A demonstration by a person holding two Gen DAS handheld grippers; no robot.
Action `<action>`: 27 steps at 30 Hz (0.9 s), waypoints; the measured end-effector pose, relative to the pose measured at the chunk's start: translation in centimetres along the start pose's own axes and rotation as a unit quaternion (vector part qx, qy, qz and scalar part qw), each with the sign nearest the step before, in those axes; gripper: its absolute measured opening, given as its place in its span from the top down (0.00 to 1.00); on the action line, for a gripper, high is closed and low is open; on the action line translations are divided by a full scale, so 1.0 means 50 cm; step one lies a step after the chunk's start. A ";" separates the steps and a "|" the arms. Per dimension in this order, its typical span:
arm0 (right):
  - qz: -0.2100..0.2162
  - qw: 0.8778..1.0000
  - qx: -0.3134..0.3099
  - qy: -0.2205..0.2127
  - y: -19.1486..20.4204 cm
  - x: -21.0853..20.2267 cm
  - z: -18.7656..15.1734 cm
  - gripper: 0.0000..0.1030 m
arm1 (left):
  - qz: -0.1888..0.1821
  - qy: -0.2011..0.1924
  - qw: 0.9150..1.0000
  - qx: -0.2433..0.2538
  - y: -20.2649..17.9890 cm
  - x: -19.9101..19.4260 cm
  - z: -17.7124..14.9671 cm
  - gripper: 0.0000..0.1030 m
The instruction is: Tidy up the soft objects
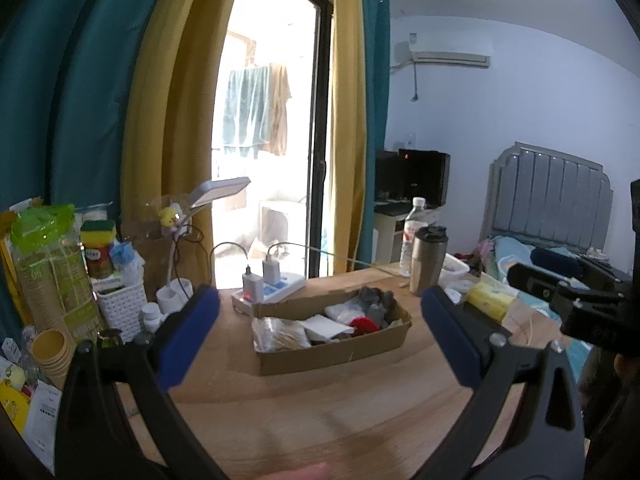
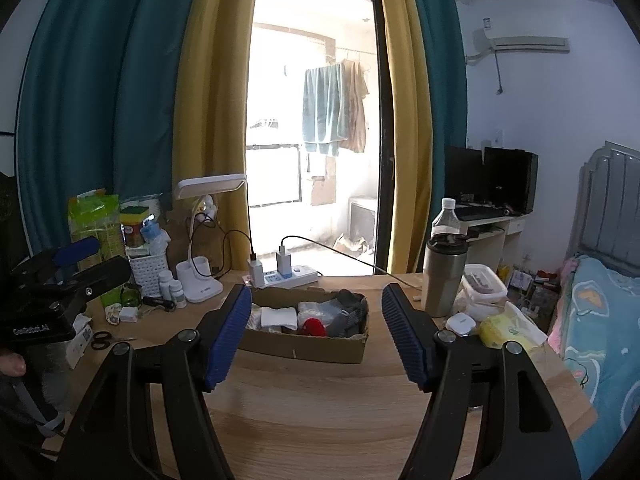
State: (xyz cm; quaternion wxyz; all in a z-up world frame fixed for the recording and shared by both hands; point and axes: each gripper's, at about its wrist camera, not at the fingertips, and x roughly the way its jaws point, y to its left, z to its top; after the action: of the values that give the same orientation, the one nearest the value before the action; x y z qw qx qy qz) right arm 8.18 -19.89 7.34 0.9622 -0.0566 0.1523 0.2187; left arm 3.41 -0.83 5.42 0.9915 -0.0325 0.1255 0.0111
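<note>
The cardboard box [image 2: 308, 344] sits near the surface's [image 2: 320, 420] far edge. It holds a white folded cloth [image 2: 279, 317], a red soft item [image 2: 313, 326] and grey socks [image 2: 349, 312]. The left claw [image 1: 320, 332] and right claw [image 2: 316, 332] are both released, empty, short of the box.

Teal and yellow curtains [image 2: 160, 120] framing a sunlit balcony door [image 2: 316, 120] — white walls, wall air conditioner [image 2: 524, 42], grey bed headboard [image 1: 548, 196].
</note>
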 end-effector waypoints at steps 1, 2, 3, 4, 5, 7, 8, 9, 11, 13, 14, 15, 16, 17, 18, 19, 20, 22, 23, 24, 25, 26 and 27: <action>0.000 1.000 0.000 -0.001 -0.001 -0.003 -0.001 0.31 | -0.002 -0.001 1.000 0.001 -0.002 -0.002 0.001 0.01; -0.001 1.000 0.001 -0.002 -0.002 -0.004 -0.001 0.31 | -0.003 -0.002 1.000 0.002 -0.004 -0.004 0.002 0.01; -0.001 1.000 0.001 -0.002 -0.003 -0.005 -0.002 0.31 | -0.004 -0.002 1.000 0.003 -0.005 -0.006 0.002 0.01; -0.001 1.000 0.001 -0.002 -0.002 -0.006 -0.003 0.31 | -0.004 -0.002 1.000 0.003 -0.007 -0.006 0.002 0.01; -0.001 1.000 0.002 -0.002 -0.003 -0.007 -0.004 0.30 | -0.005 -0.002 1.000 0.003 -0.008 -0.008 0.002 0.01; 0.000 1.000 0.002 -0.001 -0.002 -0.004 -0.003 0.30 | -0.006 -0.002 1.000 0.003 -0.009 -0.010 0.002 0.01; 0.000 1.000 0.001 -0.001 -0.002 -0.005 -0.003 0.30 | -0.008 -0.003 1.000 0.004 -0.010 -0.012 0.003 0.01; 0.000 1.000 0.002 -0.001 -0.001 -0.006 -0.003 0.30 | -0.008 -0.003 1.000 0.005 -0.012 -0.013 0.003 0.01; 0.000 1.000 0.002 -0.002 -0.001 -0.005 -0.003 0.30 | -0.008 -0.004 1.000 0.007 -0.016 -0.016 0.004 0.01; 0.000 1.000 0.002 -0.001 -0.001 -0.005 -0.003 0.30 | -0.009 -0.003 1.000 0.007 -0.018 -0.016 0.004 0.01; -0.001 1.000 0.002 -0.001 -0.002 -0.005 -0.003 0.30 | -0.009 -0.004 1.000 0.007 -0.017 -0.016 0.004 0.01; -0.001 1.000 0.001 -0.001 -0.001 -0.005 -0.003 0.30 | -0.009 -0.004 1.000 0.007 -0.018 -0.016 0.004 0.01; -0.001 1.000 0.001 -0.001 -0.001 -0.005 -0.003 0.30 | -0.009 -0.003 1.000 0.007 -0.017 -0.016 0.004 0.01; -0.001 1.000 0.001 -0.001 -0.001 -0.005 -0.003 0.30 | -0.010 -0.003 1.000 0.008 -0.018 -0.016 0.004 0.01; -0.001 1.000 0.001 -0.001 -0.001 -0.005 -0.003 0.30 | -0.010 -0.003 1.000 0.008 -0.019 -0.016 0.004 0.01; -0.001 1.000 0.001 0.000 -0.001 -0.005 -0.004 0.30 | -0.010 -0.003 1.000 0.008 -0.020 -0.016 0.005 0.01; 0.000 1.000 0.001 0.000 0.000 -0.006 -0.004 0.30 | -0.010 -0.003 1.000 0.008 -0.020 -0.016 0.005 0.01; 0.000 1.000 0.001 0.000 0.001 -0.007 -0.003 0.30 | -0.010 -0.002 1.000 0.007 -0.021 -0.016 0.005 0.01; 0.000 1.000 0.001 0.001 0.002 -0.007 -0.003 0.30 | -0.010 -0.002 1.000 0.007 -0.021 -0.015 0.005 0.01; 0.000 1.000 0.001 0.001 0.003 -0.006 -0.002 0.30 | -0.010 -0.002 1.000 0.007 -0.020 -0.015 0.005 0.01; 0.000 1.000 0.000 0.001 0.003 -0.006 -0.002 0.30 | -0.011 -0.002 1.000 0.007 -0.020 -0.015 0.004 0.01; -0.001 1.000 0.001 0.001 0.003 -0.006 -0.002 0.30 | -0.011 -0.002 1.000 0.006 -0.020 -0.015 0.004 0.01; -0.001 1.000 0.000 0.001 0.003 -0.006 -0.002 0.30 | -0.011 -0.003 1.000 0.006 -0.019 -0.014 0.004 0.01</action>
State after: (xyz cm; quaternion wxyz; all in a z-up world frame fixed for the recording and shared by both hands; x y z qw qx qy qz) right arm 7.82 -19.88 7.33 0.9623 -0.0567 0.1535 0.2175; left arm 2.80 -1.79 5.87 0.9921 -0.0281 0.1226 -0.0002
